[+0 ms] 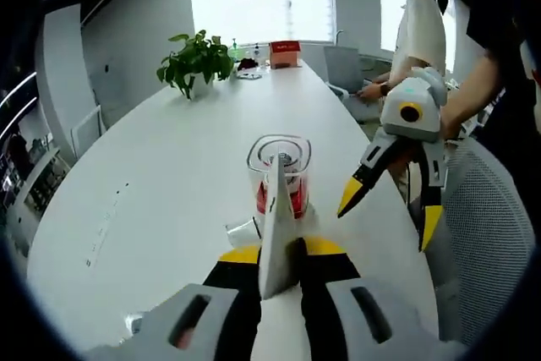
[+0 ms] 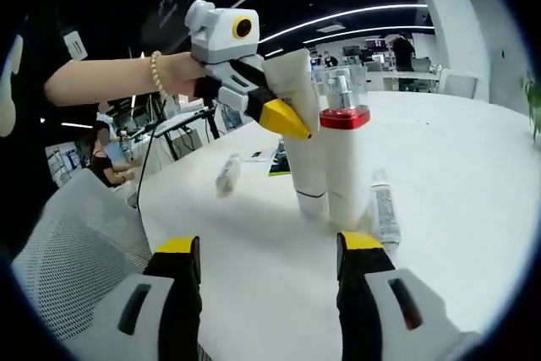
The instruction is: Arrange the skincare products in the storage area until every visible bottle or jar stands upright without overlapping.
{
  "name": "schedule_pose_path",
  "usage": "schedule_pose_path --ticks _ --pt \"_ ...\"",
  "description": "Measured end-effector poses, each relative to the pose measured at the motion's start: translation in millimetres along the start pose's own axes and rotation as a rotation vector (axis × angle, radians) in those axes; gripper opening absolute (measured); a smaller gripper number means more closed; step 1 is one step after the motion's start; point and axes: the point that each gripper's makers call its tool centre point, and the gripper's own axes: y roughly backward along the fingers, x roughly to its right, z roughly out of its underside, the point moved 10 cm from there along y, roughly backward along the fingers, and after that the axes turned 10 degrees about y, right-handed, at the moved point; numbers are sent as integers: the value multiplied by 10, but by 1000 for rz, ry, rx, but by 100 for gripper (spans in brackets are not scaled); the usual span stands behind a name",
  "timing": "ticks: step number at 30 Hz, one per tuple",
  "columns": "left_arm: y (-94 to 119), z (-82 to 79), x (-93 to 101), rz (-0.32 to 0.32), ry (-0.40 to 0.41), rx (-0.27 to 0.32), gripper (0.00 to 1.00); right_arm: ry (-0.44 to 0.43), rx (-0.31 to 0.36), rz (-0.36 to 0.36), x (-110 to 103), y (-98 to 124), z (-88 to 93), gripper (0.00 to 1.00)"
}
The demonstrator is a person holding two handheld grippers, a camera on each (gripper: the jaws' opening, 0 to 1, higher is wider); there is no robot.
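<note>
White table [image 2: 473, 175]: left tongs [image 2: 283, 116] pinching white tube [image 2: 300, 124], right tongs [image 2: 269, 251] spread.

Grey gripper bodies, black jaws with yellow tips; bead bracelet [image 2: 155, 73] on wrist; black short sleeve [image 2: 38, 48].

The left claw [image 2: 283, 116] grips a white tube [image 2: 303, 137] standing beside a red-collared bottle [image 2: 347, 158] on the counter [image 2: 456, 175]; the right claw [image 2: 269, 247] gapes empty.
</note>
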Motion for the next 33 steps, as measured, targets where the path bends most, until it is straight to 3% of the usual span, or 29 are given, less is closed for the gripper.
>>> schedule_pose_path --ticks 16,33 --pt "-20 -17 -7 -16 56 16 19 -37 -1 52 34 64 81 65" --pt "21 -14 -19 -36 76 15 33 -48 -2 59 40 59 74 65"
